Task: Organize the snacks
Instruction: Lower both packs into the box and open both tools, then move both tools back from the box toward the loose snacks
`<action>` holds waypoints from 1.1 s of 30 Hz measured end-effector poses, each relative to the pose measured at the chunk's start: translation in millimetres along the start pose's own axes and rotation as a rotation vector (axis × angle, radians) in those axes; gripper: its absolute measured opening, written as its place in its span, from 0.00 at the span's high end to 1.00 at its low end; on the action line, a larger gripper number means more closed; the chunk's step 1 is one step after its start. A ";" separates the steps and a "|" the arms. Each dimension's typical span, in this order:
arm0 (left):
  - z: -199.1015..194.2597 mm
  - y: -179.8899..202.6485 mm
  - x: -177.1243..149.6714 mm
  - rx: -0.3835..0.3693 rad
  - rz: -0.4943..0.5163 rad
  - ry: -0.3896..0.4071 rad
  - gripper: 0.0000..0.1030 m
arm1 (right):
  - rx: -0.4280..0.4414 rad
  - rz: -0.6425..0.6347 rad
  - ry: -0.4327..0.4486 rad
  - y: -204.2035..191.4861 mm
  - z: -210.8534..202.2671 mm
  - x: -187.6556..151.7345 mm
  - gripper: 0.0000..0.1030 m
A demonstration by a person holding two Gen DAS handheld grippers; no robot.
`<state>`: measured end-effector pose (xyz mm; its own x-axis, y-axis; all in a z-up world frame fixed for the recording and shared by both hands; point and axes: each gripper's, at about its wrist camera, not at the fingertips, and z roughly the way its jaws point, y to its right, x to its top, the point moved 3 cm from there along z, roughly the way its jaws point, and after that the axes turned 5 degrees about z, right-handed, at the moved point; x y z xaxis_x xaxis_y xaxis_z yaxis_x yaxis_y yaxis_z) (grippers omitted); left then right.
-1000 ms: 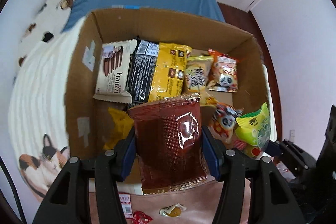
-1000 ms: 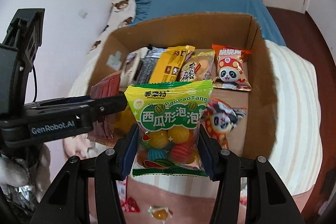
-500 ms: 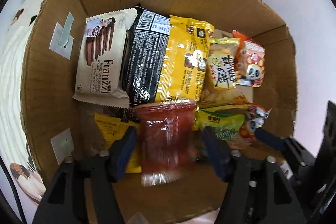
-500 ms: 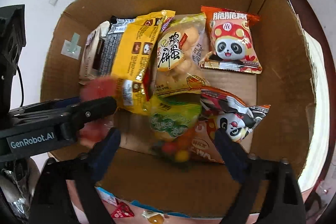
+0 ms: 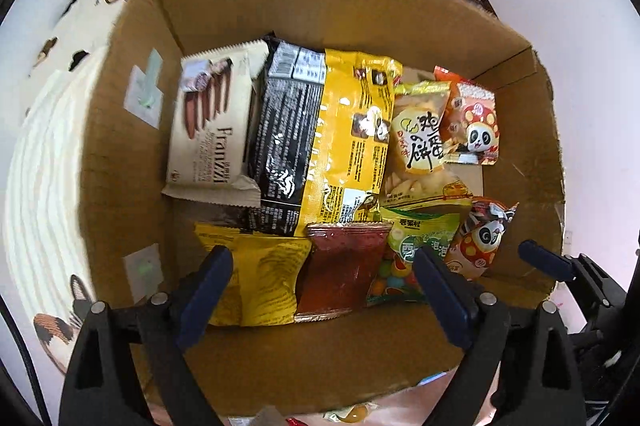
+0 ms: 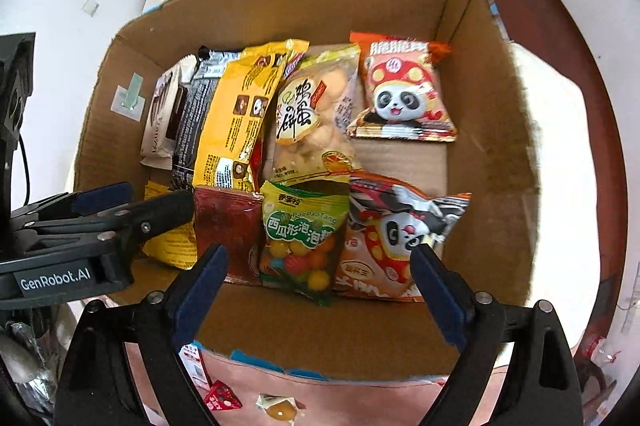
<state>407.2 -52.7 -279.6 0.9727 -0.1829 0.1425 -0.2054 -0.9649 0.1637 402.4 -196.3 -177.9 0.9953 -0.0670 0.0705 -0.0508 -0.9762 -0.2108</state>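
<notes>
Snacks fill the cardboard box (image 5: 132,154) seen from the left wrist camera. A back row stands on edge: a cream wafer pack (image 5: 212,130), a black bag (image 5: 288,130), a tall yellow bag (image 5: 348,142), an egg-biscuit bag (image 5: 424,142) and a panda pack (image 5: 472,126). In front lie a small yellow packet (image 5: 264,278), a dark red packet (image 5: 340,266), a green bag of gumballs (image 5: 408,254) and a second panda pack (image 5: 484,238). The left gripper (image 5: 322,290) hangs over the red packet with its jaws opening; the packet lies between them on the box floor, and the pads do not touch it. One blue finger (image 5: 440,290) crosses in front of the gumball bag.

From the right wrist camera, the right gripper (image 6: 318,290) stands wide over the gumball bag (image 6: 300,234), which rests flat between the red packet (image 6: 228,226) and the front panda pack (image 6: 396,238), touching neither pad. The left gripper (image 6: 120,210) reaches in from the side, just beside the red packet. Loose sweets (image 6: 280,406) lie outside the box on the pink surface (image 6: 360,402).

Both tools sit close together low inside the box, so lifting out carelessly could knock one against the other. A finger could also catch a crimped bag edge and drag the front row askew. The upright back row leans and could topple forward if the box wall gets bumped.
</notes>
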 end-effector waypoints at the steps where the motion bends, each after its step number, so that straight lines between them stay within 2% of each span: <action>1: -3.8 0.3 -0.7 0.005 -0.002 0.014 0.10 | -0.004 0.000 0.010 0.8 -4.4 -2.8 0.09; 8: -49.9 -2.7 -23.0 0.050 -0.013 0.169 0.10 | 0.009 0.049 0.117 11.6 -43.7 -15.4 0.09; 13: -91.5 4.5 -52.6 0.097 -0.002 0.295 0.10 | 0.010 0.068 0.249 15.5 -89.7 -37.8 0.09; 17: -119.1 13.9 -72.9 0.130 0.018 0.358 0.10 | 0.004 0.049 0.332 9.6 -121.7 -55.6 0.09; 22: -142.9 23.3 -95.4 0.141 0.028 0.415 0.10 | -0.018 -0.008 0.407 -3.0 -155.1 -80.9 0.09; 27: -163.8 37.0 -120.3 0.193 0.048 0.482 0.10 | -0.024 -0.039 0.478 -12.2 -184.0 -107.5 0.09; 30: -172.0 42.3 -135.5 0.212 0.051 0.515 0.10 | -0.021 -0.038 0.502 -12.5 -195.3 -119.6 0.09; 33: -171.5 43.8 -147.2 0.210 0.044 0.512 0.10 | -0.005 -0.014 0.508 -6.9 -198.7 -129.2 0.09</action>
<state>236.6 -35.7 -126.0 0.7764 -0.1595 0.6098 -0.1680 -0.9848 -0.0437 257.7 -221.8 8.2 0.8301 -0.1441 0.5387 -0.0392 -0.9787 -0.2014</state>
